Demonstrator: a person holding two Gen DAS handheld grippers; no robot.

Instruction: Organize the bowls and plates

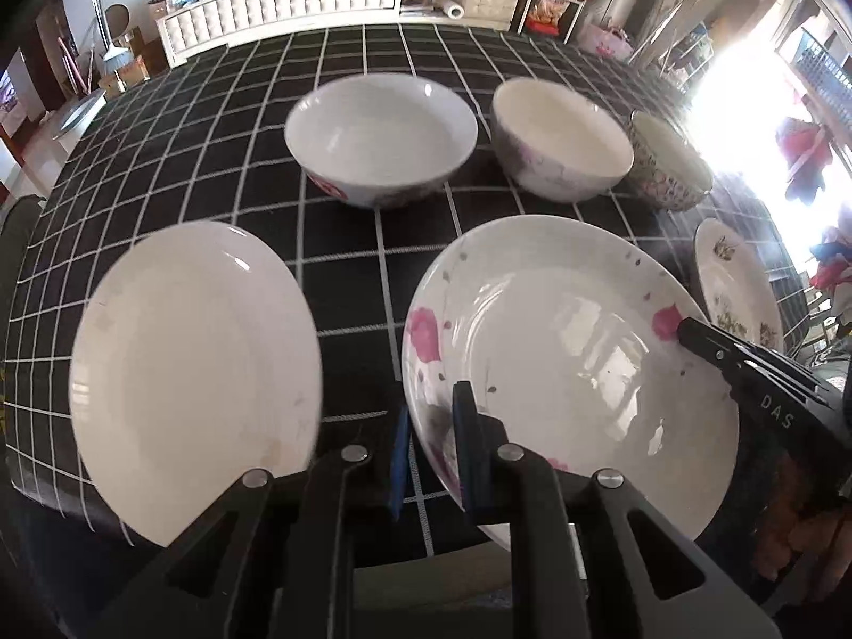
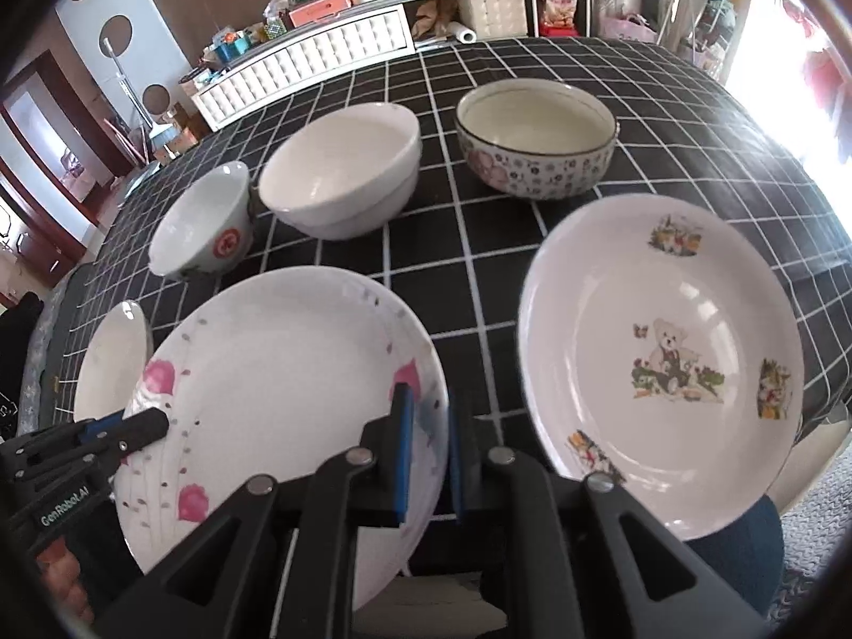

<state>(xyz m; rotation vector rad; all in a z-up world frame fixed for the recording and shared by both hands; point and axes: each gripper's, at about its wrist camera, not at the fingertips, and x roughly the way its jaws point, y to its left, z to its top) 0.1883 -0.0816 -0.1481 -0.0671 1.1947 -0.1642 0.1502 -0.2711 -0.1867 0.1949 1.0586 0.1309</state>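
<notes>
Pink-flower plate (image 1: 575, 351) – round, face up, tilted, btwn plain plate (image 1: 194, 373) and bear plate (image 2: 660, 367). Left gripper (image 1: 431, 458), right gripper (image 2: 430, 452) – both clamped on its rim, opp. sides.

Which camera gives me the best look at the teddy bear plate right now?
The right wrist view: the teddy bear plate shows whole, face-on, with its bear print clear. The left wrist view catches only a foreshortened sliver at the right edge, in window glare.

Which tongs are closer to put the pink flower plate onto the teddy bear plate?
Probably the right tongs. They pinch the flower plate on the rim next to the teddy bear plate. The left tongs pinch its far rim, beside the plain white plate.
</notes>
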